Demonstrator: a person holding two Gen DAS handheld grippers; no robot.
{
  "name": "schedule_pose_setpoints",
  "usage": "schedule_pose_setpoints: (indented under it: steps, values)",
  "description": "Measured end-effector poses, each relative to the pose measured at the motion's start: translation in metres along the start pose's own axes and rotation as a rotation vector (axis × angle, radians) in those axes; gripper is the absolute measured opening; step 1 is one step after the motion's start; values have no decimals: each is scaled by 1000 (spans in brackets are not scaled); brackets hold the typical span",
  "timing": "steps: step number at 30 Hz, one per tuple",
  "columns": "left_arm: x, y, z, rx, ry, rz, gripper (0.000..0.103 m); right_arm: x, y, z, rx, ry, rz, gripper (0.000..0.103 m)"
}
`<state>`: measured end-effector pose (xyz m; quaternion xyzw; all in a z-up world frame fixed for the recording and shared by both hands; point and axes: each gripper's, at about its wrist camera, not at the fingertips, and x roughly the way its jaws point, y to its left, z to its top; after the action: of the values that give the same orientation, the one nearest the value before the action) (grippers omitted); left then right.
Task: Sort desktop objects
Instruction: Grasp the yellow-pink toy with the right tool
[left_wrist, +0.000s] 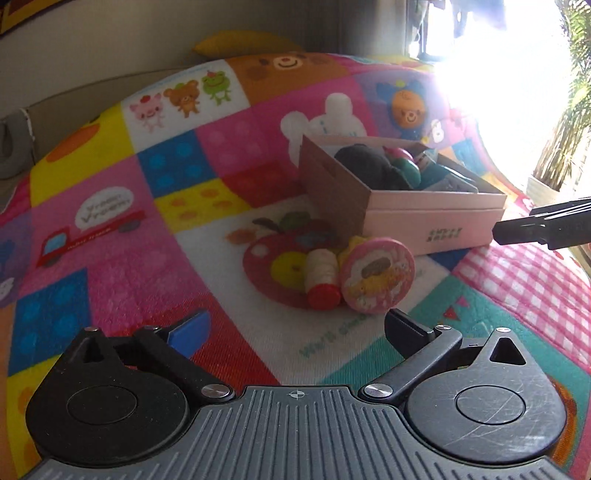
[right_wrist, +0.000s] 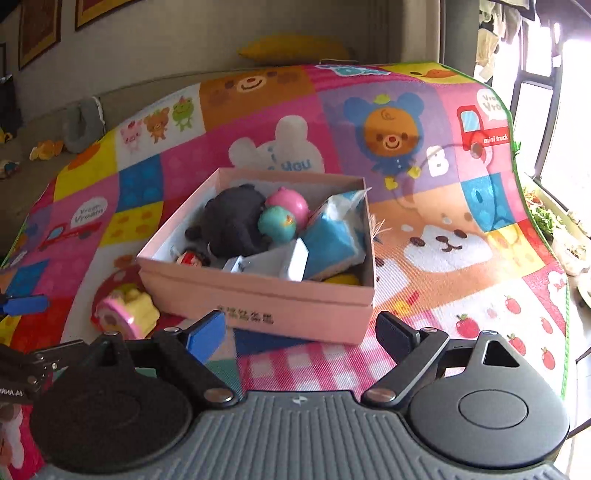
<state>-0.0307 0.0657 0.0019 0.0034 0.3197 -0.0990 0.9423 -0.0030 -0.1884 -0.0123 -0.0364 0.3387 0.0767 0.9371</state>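
Left gripper (left_wrist: 297, 325) sits low over the colourful cartoon patchwork mat (left_wrist: 110, 229), its blue-padded finger and black finger spread wide with nothing between them. Just ahead of its black finger lies the round pink swiss-roll squishy toy (left_wrist: 376, 278), face toward the camera, and touching its left side is the cream thread spool with a red end (left_wrist: 322, 278), lying on its side on the mat's printed apple. Beyond those two stands the open pink cardboard box (left_wrist: 424, 221), close behind them but not clearly touching. Over to the right gripper (right_wrist: 301, 332): jaws parted as well, empty, hovering in front of the box's near wall, the box (right_wrist: 258, 299) filling the middle of its view. Inside the box, a black plush toy (right_wrist: 232, 221) takes the left half, a pink ball (right_wrist: 290, 205) and a teal ball (right_wrist: 277, 223) rest against it, a blue and white tissue pack (right_wrist: 332, 240) leans at the right, and a pale blue-grey carton (right_wrist: 273, 262) lies along the front. A small red and white item in the front-left corner is too hidden to name. From this side the swiss-roll toy (right_wrist: 123, 314) shows just left of the box, on the mat.
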Motion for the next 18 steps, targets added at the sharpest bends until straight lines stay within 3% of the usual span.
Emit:
schedule_pose_setpoints:
  steps: [8,14,18]
  values:
    - [6,-5,-11,4,22,33,103,3,11,-21,35,49,73,89]
    - [7,-8,-12,18,20,47,103,8,62,-20,-121,-4,138,89]
    - [7,-10,-13,27,22,55,103,22,86,-2,-88,-6,202,89]
